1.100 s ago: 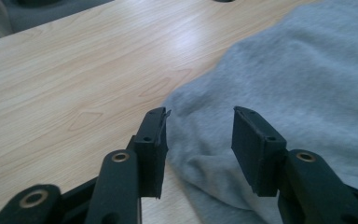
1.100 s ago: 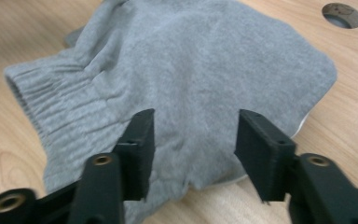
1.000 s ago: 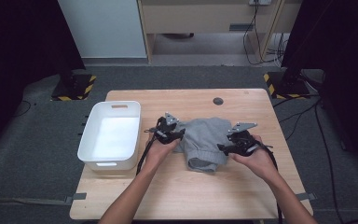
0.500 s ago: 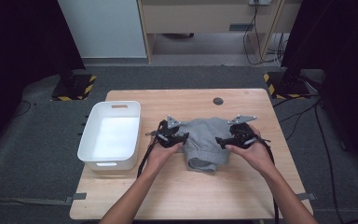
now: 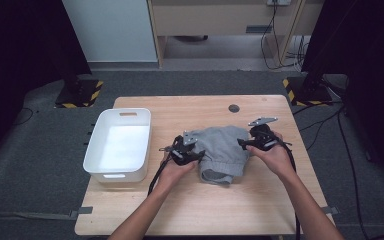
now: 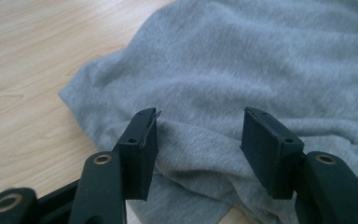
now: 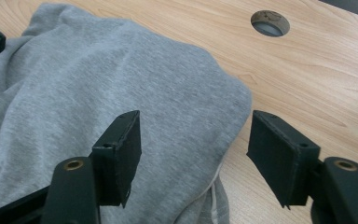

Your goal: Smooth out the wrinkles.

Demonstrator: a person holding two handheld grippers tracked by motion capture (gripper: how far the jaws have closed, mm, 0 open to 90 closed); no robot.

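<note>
A crumpled grey sweatshirt-cloth garment (image 5: 222,150) lies mid-table. My left gripper (image 5: 196,155) is at its left edge. Its jaws have been opening and now stand open (image 6: 198,135) around a raised fold of the grey cloth (image 6: 261,60), with no pad pressing on it. My right gripper (image 5: 243,144) is at the garment's right edge. Its jaws have just been closing but remain open (image 7: 196,140), straddling the rounded edge of the cloth (image 7: 121,79) without pinching it.
A white plastic bin (image 5: 92,160) stands at the table's left side. A round cable hole (image 5: 234,108) (image 7: 270,22) sits in the wooden table (image 5: 190,210) beyond the garment. Bare wood lies in front of the garment and to its right.
The right gripper has shifted a little along the garment's right edge toward the far side. The garment now looks more gathered between the two grippers. The left hand has barely moved.
</note>
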